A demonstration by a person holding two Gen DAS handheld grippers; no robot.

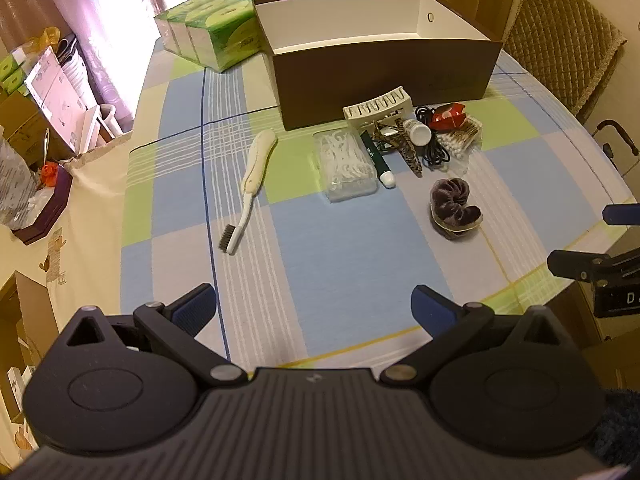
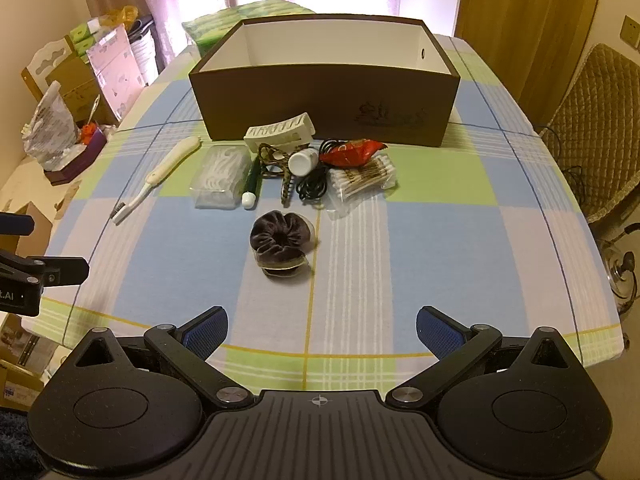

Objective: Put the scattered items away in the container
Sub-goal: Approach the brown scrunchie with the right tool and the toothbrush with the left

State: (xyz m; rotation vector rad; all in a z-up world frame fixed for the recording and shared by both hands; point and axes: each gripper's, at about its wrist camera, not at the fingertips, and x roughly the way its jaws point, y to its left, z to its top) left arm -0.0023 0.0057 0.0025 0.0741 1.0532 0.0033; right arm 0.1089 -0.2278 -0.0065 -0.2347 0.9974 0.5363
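Observation:
A brown box (image 1: pixel 384 76) (image 2: pixel 320 100) with a white inside stands at the back of the checked tablecloth. In front of it lie a cream brush (image 1: pixel 252 184) (image 2: pixel 160 178), a clear case of floss picks (image 1: pixel 346 166) (image 2: pixel 219 178), a green tube (image 1: pixel 378 158) (image 2: pixel 252 184), a cream clip (image 1: pixel 378 108) (image 2: pixel 280 132), a patterned hair claw (image 1: pixel 408 148) (image 2: pixel 280 168), a white bottle (image 1: pixel 418 131) (image 2: pixel 302 161), a black cable (image 1: pixel 434 148) (image 2: pixel 316 184), a red packet (image 1: pixel 448 116) (image 2: pixel 352 152), cotton swabs (image 1: pixel 462 138) (image 2: pixel 362 178) and a dark velvet scrunchie (image 1: pixel 454 208) (image 2: pixel 280 246). My left gripper (image 1: pixel 314 312) and right gripper (image 2: pixel 322 330) hover open and empty over the near table edge.
Green tissue packs (image 1: pixel 216 28) (image 2: pixel 224 24) lie behind the box on the left. Cartons and bags crowd the floor at the left (image 1: pixel 48 92) (image 2: pixel 80 76). A quilted chair (image 1: pixel 564 48) (image 2: pixel 600 104) stands at the right. The other gripper shows at each view's edge.

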